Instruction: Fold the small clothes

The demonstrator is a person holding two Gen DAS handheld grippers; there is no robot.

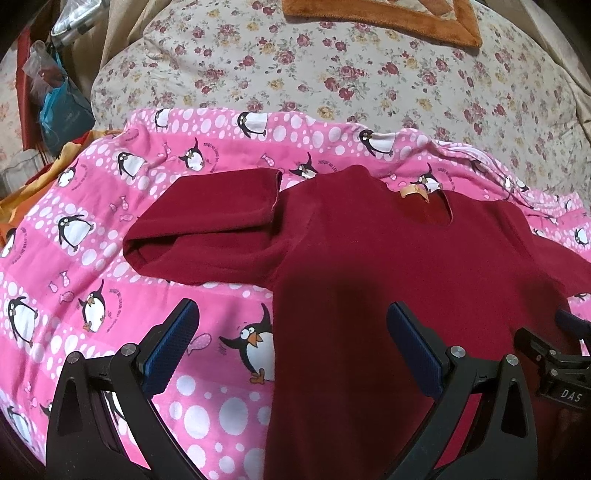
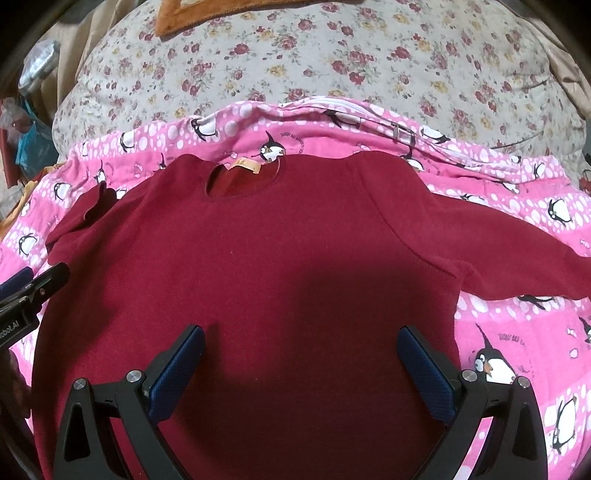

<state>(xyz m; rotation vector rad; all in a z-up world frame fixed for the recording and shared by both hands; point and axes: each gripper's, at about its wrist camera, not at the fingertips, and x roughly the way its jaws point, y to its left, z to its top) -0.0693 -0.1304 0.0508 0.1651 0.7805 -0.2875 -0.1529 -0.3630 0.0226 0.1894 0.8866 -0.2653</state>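
A dark red long-sleeved top (image 1: 388,258) lies flat on a pink penguin-print blanket (image 1: 92,240), neck hole and orange label (image 1: 413,192) at the far side. Its left sleeve (image 1: 207,225) is bent back on itself beside the body. In the right wrist view the top (image 2: 277,240) fills the middle, its right sleeve (image 2: 517,251) spread out to the right. My left gripper (image 1: 291,314) is open and empty above the top's left edge. My right gripper (image 2: 301,338) is open and empty above the top's middle; it also shows in the left wrist view (image 1: 554,354).
A floral quilt (image 1: 332,66) lies beyond the blanket, with an orange-bordered cushion (image 1: 388,18) at the far edge. Bags and clutter (image 1: 55,92) stand at the far left. The left gripper's side (image 2: 26,291) shows at the left of the right wrist view.
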